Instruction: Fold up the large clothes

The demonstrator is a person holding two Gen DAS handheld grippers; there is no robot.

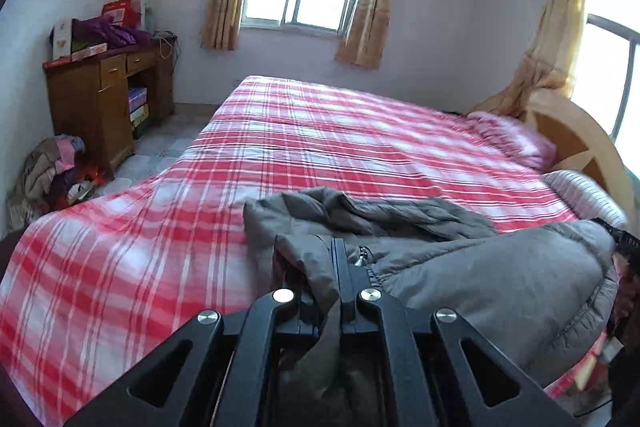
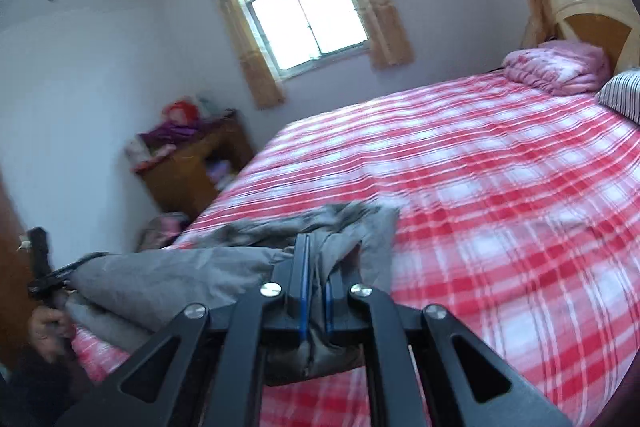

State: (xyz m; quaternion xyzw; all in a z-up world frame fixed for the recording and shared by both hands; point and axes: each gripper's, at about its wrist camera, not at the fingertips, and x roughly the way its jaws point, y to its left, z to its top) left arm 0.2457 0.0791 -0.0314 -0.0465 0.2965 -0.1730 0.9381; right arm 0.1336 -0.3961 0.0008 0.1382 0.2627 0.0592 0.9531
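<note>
Left wrist view is showing the bed (image 1: 320,147) spreading out ahead of my gripper, its red plaid cover reaching far in front and to both sides. The grey padded jacket (image 1: 480,267) is lying on the near edge of that bed, directly under and ahead of both my grippers, its bulk stretching to the right of my left gripper (image 1: 340,267) and its rumpled far part trailing forward onto the plaid.

I am holding it at two places. My left gripper is clamped together on a fold of the fabric just beside the zipper pull (image 1: 362,259), with cloth bunching up on its left side. My right gripper (image 2: 316,267) is likewise pinched together on a ridge of the same jacket, cloth hanging below it and draping off to its left.

To do this lift well, I judge I should be raising both ends evenly, keeping the cloth taut between the two grips so the jacket hangs flat and does not twist, and keeping the pinch firm, since padded fabric is bulky and could be slipping out of a thin bite.

Both grippers are pointing forward and tilting somewhat downward toward the bed. At the far left of my right gripper, my other hand (image 2: 48,331) is showing, wrapped around its handle near the jacket's end.
</note>
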